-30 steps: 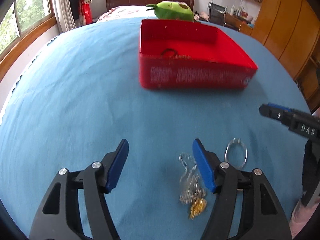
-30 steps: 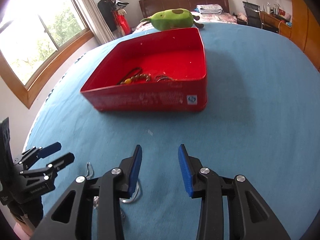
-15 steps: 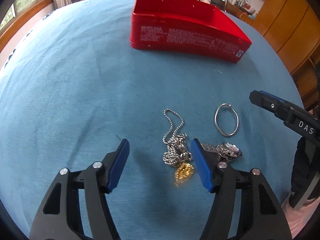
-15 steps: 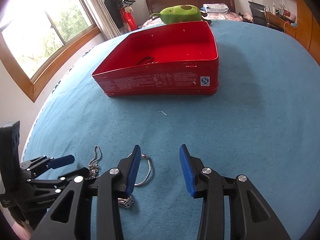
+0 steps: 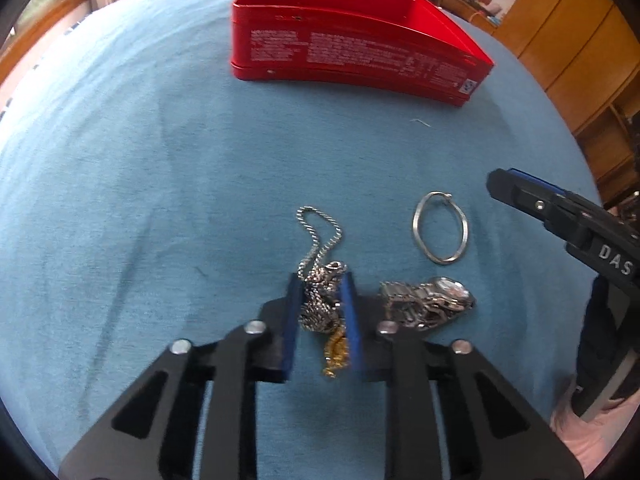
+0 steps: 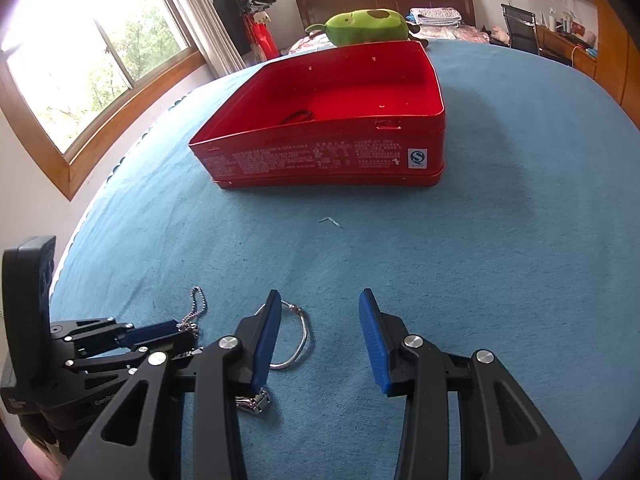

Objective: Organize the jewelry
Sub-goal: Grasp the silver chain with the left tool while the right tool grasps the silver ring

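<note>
One bunched silver chain necklace with gold pendant (image 5: 320, 304) lies on the blue cloth (image 5: 160, 200); the left gripper (image 5: 320, 292) has just closed on it. One silver ring bangle (image 5: 440, 228), one silver watch (image 5: 432, 304) alongside. Right gripper (image 6: 318, 336) parted, empty. One red tin box (image 6: 328, 160) beyond.

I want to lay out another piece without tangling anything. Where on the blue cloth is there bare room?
Bare cloth lies between the red tin and the silver ring, apart from a tiny scrap, and left of the left gripper. It is crowded near that gripper: it has just closed around the chain necklace, with the watch and ring beside.
</note>
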{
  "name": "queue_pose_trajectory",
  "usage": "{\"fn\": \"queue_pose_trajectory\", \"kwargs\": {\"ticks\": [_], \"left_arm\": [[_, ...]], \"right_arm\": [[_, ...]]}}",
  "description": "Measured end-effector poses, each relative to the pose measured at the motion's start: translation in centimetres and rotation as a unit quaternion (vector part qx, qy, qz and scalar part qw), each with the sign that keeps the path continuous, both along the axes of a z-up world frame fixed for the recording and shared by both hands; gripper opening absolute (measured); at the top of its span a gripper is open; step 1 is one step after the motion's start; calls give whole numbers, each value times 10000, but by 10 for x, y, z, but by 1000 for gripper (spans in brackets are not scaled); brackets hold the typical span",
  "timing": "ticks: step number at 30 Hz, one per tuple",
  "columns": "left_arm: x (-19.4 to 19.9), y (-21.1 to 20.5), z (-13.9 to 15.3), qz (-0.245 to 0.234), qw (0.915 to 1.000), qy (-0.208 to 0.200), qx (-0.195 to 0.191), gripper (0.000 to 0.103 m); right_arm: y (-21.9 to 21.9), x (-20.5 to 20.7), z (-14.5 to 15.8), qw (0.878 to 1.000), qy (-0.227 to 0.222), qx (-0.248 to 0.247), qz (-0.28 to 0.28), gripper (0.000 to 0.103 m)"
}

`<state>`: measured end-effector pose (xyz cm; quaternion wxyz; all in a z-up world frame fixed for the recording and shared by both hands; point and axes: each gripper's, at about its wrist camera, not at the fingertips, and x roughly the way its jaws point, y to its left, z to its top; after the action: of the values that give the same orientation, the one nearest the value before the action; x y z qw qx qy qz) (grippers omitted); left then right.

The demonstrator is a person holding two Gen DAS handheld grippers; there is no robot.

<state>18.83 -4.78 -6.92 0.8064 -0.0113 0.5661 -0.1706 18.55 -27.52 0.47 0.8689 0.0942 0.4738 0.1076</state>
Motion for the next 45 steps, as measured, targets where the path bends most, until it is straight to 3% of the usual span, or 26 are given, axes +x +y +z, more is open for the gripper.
{"fn": "queue_pose_trajectory", "kwargs": {"ticks": [8, 9, 14, 19, 20, 23, 24, 32, 34, 36, 38, 45], "left_arm": [[14, 17, 9, 123, 9990, -220, -364, 12], [16, 20, 12, 175, 9987, -287, -378, 7], [31, 33, 24, 402, 9970, -549, -363, 7], [39, 37, 12, 393, 9980, -344, -360, 8], [36, 38, 11, 374, 9982, -323, -332, 12], [37, 32, 12, 325, 9984, -333, -314, 44], [35, 30, 12, 317, 9984, -404, -250, 49], [35, 11, 0, 169, 9988, -399, 223, 51], [35, 4, -2, 149, 9985, -426, 322, 50], [35, -1, -3, 189, 9975, -503, 468, 27], [35, -3, -4, 175, 9974, -542, 437, 18], [35, 18, 1, 230, 9979, -600, -12, 13]], "right_arm": [[1, 0, -1, 10000, 5, -3, 16, 41], [1, 0, -1, 10000, 4, -6, 24, 41], [5, 2, -4, 9999, 42, -17, 102, 41], [10, 3, -9, 9996, 165, 55, 226, 41], [11, 4, -10, 9996, 175, 45, 233, 41], [11, 5, -11, 9996, 193, 38, 217, 41], [11, 6, -11, 9996, 197, 34, 205, 41], [12, 5, -11, 9995, 198, 37, 243, 41], [12, 5, -12, 9995, 214, 31, 245, 41], [13, 6, -13, 9994, 229, 27, 258, 41], [14, 5, -13, 9994, 234, 33, 272, 41], [15, 7, -16, 9990, 322, 123, 283, 41]]}}
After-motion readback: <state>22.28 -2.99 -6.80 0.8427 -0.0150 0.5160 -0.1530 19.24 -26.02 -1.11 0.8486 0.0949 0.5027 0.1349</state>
